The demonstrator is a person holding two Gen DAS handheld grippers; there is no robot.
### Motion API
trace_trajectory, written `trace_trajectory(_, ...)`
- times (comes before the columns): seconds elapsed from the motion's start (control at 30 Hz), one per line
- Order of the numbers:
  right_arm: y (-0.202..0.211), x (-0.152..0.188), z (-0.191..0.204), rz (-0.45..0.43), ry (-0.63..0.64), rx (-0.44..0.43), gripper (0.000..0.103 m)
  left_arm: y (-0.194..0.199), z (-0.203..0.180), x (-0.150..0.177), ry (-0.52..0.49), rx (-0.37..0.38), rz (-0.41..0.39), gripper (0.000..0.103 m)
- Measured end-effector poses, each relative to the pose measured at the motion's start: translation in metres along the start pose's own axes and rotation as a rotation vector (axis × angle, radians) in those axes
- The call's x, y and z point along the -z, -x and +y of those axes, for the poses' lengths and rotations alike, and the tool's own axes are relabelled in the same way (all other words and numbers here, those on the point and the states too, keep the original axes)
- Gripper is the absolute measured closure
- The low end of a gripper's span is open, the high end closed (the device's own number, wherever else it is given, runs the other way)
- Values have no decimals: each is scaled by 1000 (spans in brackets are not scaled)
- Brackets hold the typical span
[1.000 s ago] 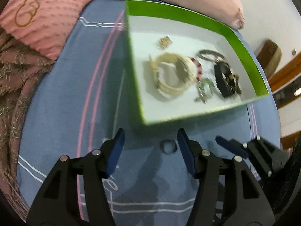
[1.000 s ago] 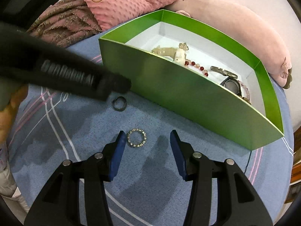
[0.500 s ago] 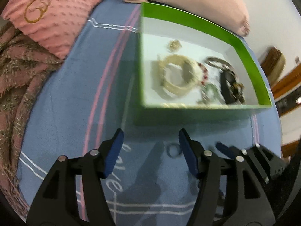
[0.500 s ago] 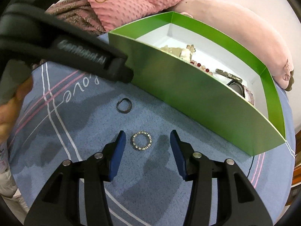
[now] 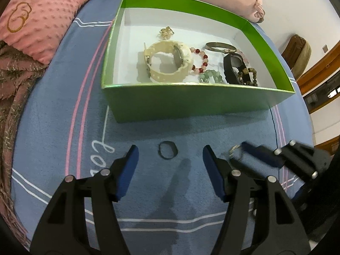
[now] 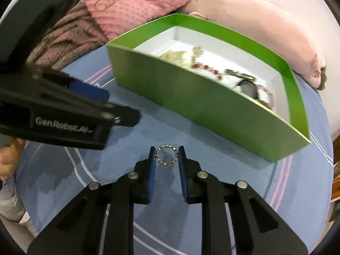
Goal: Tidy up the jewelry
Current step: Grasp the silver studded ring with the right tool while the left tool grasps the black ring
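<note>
Both grippers are pointing steeply down at the blue cloth [image 5: 63, 116] in front of the green box [image 5: 191, 104]. The right gripper [image 6: 166, 157] is closing, its pads now touching the studded ring [image 6: 166, 155] where earlier they stood wide apart. The left gripper [image 5: 170, 159] is staying spread around the dark ring [image 5: 168, 150] just before the box, which has drifted farther off.

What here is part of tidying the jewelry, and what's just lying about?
Job: studded ring between the closing right gripper; dark ring ahead of the open left gripper; green box with watches and bracelets.

Lying about: pink pillow, brown blanket, blue bedsheet.
</note>
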State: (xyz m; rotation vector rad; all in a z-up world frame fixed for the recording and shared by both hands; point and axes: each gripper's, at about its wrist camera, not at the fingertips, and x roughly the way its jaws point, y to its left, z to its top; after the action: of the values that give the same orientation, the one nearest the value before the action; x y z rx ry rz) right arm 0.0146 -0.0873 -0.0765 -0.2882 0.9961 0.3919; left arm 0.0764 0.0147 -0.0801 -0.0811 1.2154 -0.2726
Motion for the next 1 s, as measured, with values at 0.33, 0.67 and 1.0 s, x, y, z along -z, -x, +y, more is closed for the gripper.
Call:
trace_trajectory(0.33, 1, 12, -55, 15, -167, -16, 82, -17, -29, 0, -114, -108, 7, 62)
trace_trajectory(0.67, -5, 13, -54, 20, -161, -33, 82, -19, -30, -4, -118, -142, 6, 83)
trace_trajectory(1.0, -2, 12, -47, 24, -137, -2, 82, -1, -39, 7, -150, -148, -23, 83)
